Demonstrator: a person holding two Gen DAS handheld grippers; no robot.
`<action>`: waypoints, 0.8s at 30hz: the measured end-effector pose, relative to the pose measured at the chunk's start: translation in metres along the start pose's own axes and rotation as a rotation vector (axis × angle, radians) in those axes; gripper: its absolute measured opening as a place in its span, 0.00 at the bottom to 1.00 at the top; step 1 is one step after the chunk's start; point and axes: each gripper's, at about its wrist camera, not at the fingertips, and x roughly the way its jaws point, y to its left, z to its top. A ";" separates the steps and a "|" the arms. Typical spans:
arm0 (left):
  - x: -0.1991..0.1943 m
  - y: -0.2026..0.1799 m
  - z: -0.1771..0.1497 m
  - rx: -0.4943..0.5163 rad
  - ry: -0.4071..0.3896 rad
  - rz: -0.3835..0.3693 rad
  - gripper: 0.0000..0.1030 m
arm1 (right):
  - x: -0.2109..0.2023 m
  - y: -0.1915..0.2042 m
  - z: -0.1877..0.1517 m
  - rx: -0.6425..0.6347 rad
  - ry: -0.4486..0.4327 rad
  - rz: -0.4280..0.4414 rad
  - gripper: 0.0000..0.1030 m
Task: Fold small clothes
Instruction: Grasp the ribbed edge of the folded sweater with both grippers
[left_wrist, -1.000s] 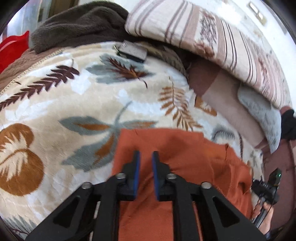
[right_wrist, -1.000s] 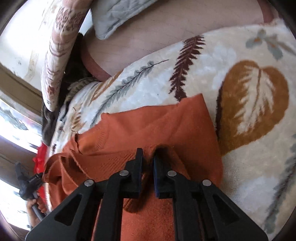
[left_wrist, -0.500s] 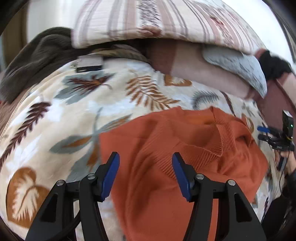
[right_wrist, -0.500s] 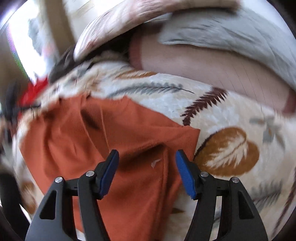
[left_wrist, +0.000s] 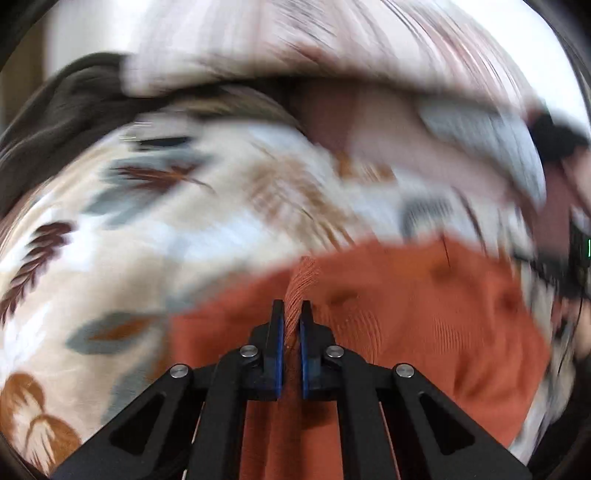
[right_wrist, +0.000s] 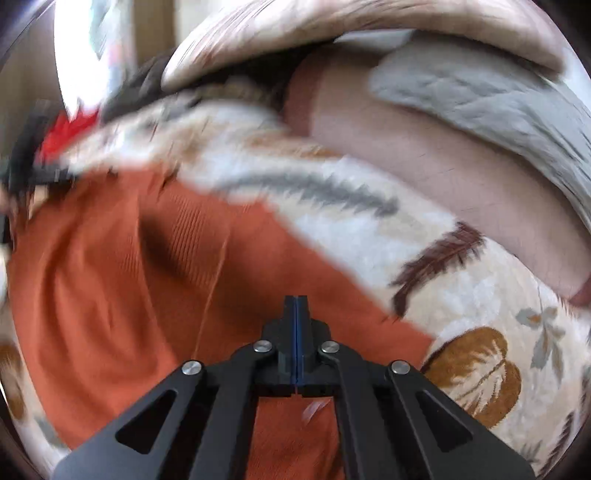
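Note:
An orange ribbed knit garment (left_wrist: 424, 325) lies on a cream blanket with a leaf print (left_wrist: 155, 236). My left gripper (left_wrist: 290, 314) is shut on a raised fold of the orange cloth, which shows between its blue pads. In the right wrist view the same garment (right_wrist: 110, 295) fills the left and lower middle. My right gripper (right_wrist: 296, 302) is fully shut above the garment near its right edge, with the pads touching and no cloth seen between them. Both views are blurred by motion.
A striped pillow (left_wrist: 332, 44) and a grey quilted cushion (right_wrist: 480, 103) lie at the back. A dark brown blanket (left_wrist: 62, 107) sits at the back left. Something red (right_wrist: 70, 129) shows at the far left in the right wrist view.
Both grippers were shut, opened wide half a second ago, and are shut again now. The left one has pinched a fold of the orange garment. Both cameras are moving fast.

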 end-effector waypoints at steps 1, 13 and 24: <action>-0.004 0.016 0.004 -0.088 -0.018 -0.021 0.05 | -0.003 -0.011 0.005 0.054 -0.019 -0.001 0.00; 0.010 0.011 -0.001 -0.065 0.066 -0.075 0.38 | -0.006 0.026 -0.027 -0.235 0.099 0.034 0.79; 0.017 0.018 -0.002 -0.087 0.024 0.046 0.05 | 0.015 -0.008 0.007 0.021 -0.008 -0.018 0.05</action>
